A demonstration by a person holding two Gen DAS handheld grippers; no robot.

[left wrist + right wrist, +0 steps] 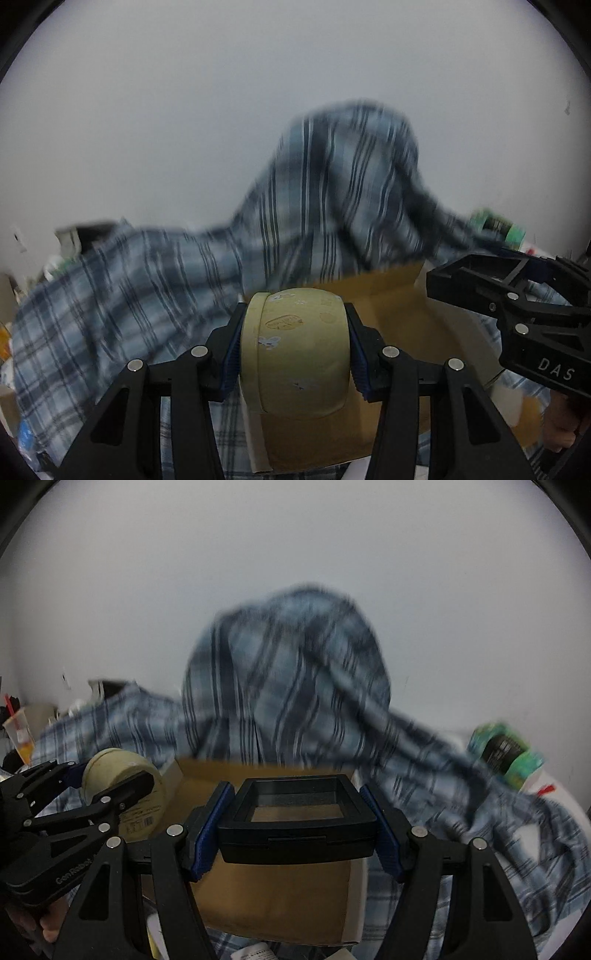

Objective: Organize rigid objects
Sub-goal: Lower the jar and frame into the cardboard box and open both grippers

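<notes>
left gripper [294, 350] clamps round tin [299, 347] above cardboard box [391, 306] | right gripper [295, 825] clamps black case [295, 819] over same box | box interior brown, contents hidden | plaid cloth [288, 672] heaped behind

Two grippers are seen: the left gripper [295, 350], of which one pale yellow round tin [299, 347] is held between the pads, and the right gripper [295, 827], in which one black square frame box [295, 823] is clamped. One open cardboard box [280, 893] is counted below them. One blue plaid cloth [314, 195] is draped behind it, over a single mound. One green-capped dark container [504, 751] is seen at the right edge. One orange drink cup with a straw [18, 734] is found at the far left. Other small items at the left are too blurred to be counted.
</notes>
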